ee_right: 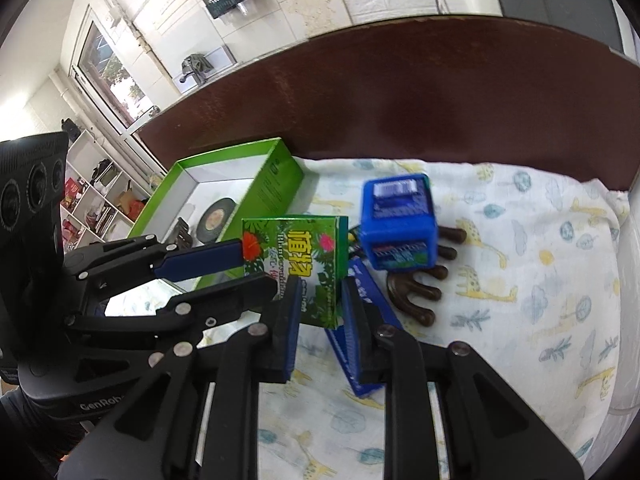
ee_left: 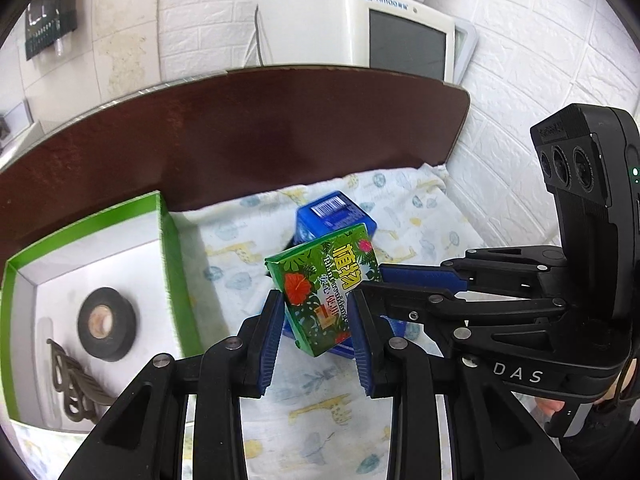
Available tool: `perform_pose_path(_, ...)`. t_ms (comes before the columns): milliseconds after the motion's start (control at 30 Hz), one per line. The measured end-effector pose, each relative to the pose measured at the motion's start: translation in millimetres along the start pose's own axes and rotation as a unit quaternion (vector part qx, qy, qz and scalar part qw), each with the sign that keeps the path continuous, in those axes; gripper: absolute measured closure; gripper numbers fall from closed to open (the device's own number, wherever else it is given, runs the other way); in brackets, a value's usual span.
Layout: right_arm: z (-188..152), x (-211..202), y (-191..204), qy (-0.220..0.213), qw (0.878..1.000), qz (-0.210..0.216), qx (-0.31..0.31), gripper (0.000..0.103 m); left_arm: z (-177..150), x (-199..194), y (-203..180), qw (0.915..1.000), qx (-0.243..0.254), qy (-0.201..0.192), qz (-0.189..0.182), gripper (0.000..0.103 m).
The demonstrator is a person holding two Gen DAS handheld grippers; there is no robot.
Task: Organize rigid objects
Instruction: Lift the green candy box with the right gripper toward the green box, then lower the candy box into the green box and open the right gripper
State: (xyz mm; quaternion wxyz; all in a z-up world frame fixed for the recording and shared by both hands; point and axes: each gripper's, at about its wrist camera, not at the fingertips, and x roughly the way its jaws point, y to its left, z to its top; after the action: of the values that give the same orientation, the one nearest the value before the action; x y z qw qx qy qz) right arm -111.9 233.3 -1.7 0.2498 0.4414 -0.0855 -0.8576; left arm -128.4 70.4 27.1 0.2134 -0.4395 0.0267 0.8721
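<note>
Both grippers clamped on one green floral box, held clear of the giraffe-print cloth

Nearest, the left gripper (ee_left: pixel 316 332) pinches the green floral box (ee_left: pixel 326 296) across its width, and the right gripper (ee_right: pixel 320 316) grips the same box (ee_right: pixel 298 260) from the side, its blue pads pressed on it; under the box lies a flat blue box (ee_right: pixel 356 344), beyond it a blue cube-shaped box (ee_right: pixel 396 226) and a dark brown wooden comb-like piece (ee_right: pixel 424 284) on the cloth (ee_right: pixel 520 280); to the left, an open green tray (ee_left: pixel 166 240) holds a black tape roll (ee_left: pixel 106 322), with a dark brown board (ee_left: pixel 240 136) behind
</note>
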Motion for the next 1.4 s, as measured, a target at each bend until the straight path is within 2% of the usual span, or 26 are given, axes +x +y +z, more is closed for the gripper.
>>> perform_pose_path(567, 39, 31, 79, 0.009, 0.998, 0.040, -0.055, 0.082, -10, -56, 72, 0.9971, -0.038, -0.043, 0.049, 0.072)
perform_pose_path(867, 41, 66, 115, 0.044, 0.994, 0.063, -0.075, 0.082, -31, -65, 111, 0.9951, -0.062, -0.031, 0.070, 0.072)
perform_pose_path(1133, 37, 93, 129, 0.079, 0.992, 0.054, -0.088, 0.082, -50, -56, 135, 0.9942, -0.088, -0.012, 0.060, 0.072)
perform_pose_path(1400, 35, 108, 135, 0.095, 0.990, 0.042, -0.093, 0.083, -57, -48, 149, 0.9933, -0.104, -0.003, 0.051, 0.072)
